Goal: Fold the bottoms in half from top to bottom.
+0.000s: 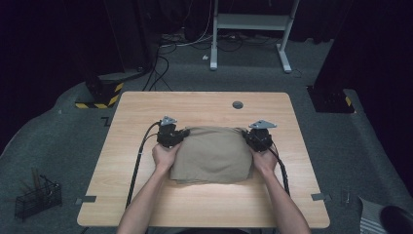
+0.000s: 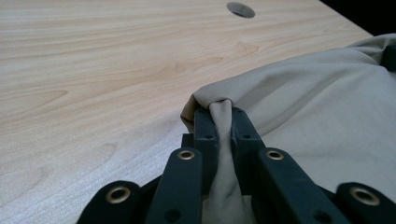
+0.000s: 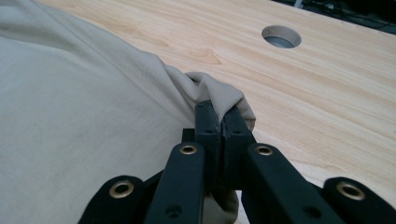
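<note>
Starting with the table: light wood top, one round cable hole near the far edge, dark carpet around it.

Tan cloth lies folded in the middle of the table, a bit nearer the person's side, flat apart from bunching at its two far corners. Well clear of the cable hole.

Left hand-held gripper is at the cloth's far-left corner, person's left hand behind it. Left gripper view: jaws pinched narrow on a gathered ridge of the fabric, which is squeezed between the pads and runs back toward the camera.

Right hand-held gripper is at the far-right corner, right hand behind it. Right gripper view: jaws nearly together, a small fold of the cloth clamped and bulging past the tips.

Cables trail from both hand-held grippers back along the forearms.

Off the table: wire basket on the floor at left.
</note>
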The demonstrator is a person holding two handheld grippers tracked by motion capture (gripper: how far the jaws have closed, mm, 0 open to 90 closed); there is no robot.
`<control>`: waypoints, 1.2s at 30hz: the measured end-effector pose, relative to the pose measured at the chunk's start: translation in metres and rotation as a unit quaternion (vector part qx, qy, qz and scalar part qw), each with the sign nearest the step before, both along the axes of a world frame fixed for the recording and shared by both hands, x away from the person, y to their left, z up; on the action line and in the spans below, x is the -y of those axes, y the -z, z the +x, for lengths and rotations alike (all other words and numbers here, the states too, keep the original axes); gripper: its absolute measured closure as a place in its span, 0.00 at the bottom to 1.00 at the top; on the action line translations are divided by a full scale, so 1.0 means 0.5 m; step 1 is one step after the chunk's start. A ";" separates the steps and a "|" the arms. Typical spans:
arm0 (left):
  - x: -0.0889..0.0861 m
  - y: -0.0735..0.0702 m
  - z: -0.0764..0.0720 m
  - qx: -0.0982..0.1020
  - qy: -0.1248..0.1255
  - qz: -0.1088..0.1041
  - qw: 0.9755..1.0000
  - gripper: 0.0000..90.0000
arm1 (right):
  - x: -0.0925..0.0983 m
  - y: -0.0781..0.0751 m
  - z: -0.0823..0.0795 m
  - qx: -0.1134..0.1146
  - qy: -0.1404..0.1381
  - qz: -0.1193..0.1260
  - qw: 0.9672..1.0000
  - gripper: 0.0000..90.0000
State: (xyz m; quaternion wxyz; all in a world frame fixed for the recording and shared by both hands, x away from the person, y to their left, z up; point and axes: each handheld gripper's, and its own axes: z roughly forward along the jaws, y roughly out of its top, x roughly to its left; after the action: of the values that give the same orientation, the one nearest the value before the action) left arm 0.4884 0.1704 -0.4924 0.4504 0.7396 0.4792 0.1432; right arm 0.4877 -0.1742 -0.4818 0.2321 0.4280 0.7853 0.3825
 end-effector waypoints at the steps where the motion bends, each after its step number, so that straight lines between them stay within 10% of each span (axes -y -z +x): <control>1: -0.001 0.002 0.000 0.002 0.000 0.002 1.000 0.94 | 0.000 0.003 0.001 -0.001 0.000 -0.002 1.000 0.98; 36: -0.004 0.045 -0.007 -0.003 -0.020 0.014 1.000 0.82 | -0.008 0.066 0.008 -0.028 0.025 0.018 0.999 0.83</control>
State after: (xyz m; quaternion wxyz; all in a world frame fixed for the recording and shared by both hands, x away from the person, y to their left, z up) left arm 0.4851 0.1725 -0.5149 0.4355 0.7367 0.4929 0.1568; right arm 0.4916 -0.1701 -0.5147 0.2119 0.4621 0.7736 0.3783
